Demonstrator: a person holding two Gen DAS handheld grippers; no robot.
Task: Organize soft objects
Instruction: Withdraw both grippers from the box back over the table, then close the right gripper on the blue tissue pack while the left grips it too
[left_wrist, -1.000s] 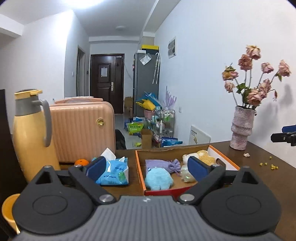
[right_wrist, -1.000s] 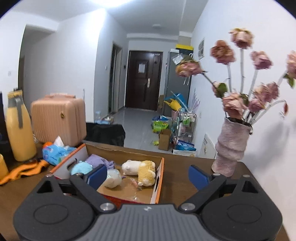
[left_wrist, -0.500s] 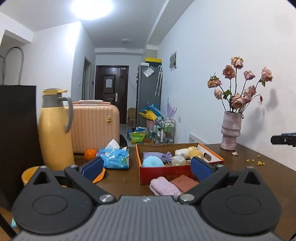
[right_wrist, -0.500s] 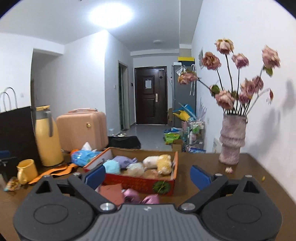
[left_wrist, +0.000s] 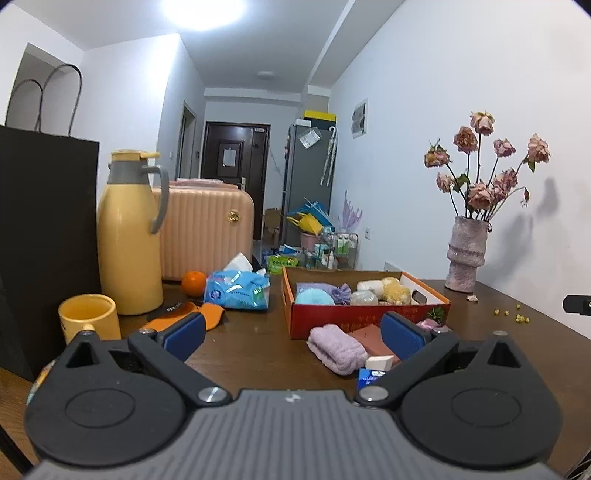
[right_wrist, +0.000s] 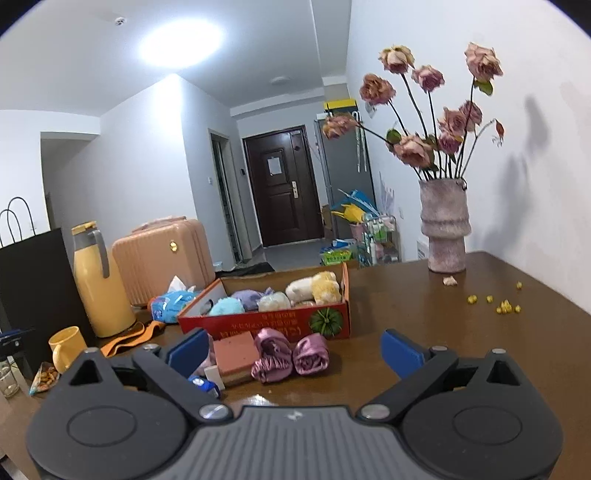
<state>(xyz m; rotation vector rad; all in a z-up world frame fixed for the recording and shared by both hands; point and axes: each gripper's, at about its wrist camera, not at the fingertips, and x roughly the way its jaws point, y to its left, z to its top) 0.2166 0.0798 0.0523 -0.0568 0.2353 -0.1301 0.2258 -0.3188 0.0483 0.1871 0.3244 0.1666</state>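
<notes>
A red cardboard box (left_wrist: 365, 317) (right_wrist: 266, 325) on the brown table holds several plush toys: a blue one (right_wrist: 227, 306), a purple one (right_wrist: 247, 297), a cream one (right_wrist: 273, 301) and a white-and-yellow one (right_wrist: 314, 288). In front of the box lie a rolled lilac towel (left_wrist: 336, 349), a red-brown sponge (right_wrist: 236, 352) (left_wrist: 369, 336) and two pink satin rolls (right_wrist: 273, 354) (right_wrist: 312, 352). My left gripper (left_wrist: 293, 332) is open, short of the towel, holding nothing. My right gripper (right_wrist: 295, 349) is open just short of the satin rolls, with nothing between its pads.
On the left stand a yellow thermos (left_wrist: 127, 236), a yellow mug (left_wrist: 88, 317) and a black paper bag (left_wrist: 44, 240). A blue tissue pack (left_wrist: 236, 288), an orange (left_wrist: 194, 282) and an orange strap (right_wrist: 125, 338) lie nearby. A vase of dried roses (right_wrist: 443, 225) and yellow crumbs (right_wrist: 506, 306) are at right.
Both grippers have drawn back from the box and sunk lower. The towel, sponge and satin rolls in front of the box have come into view. The right view has rolled slightly.
</notes>
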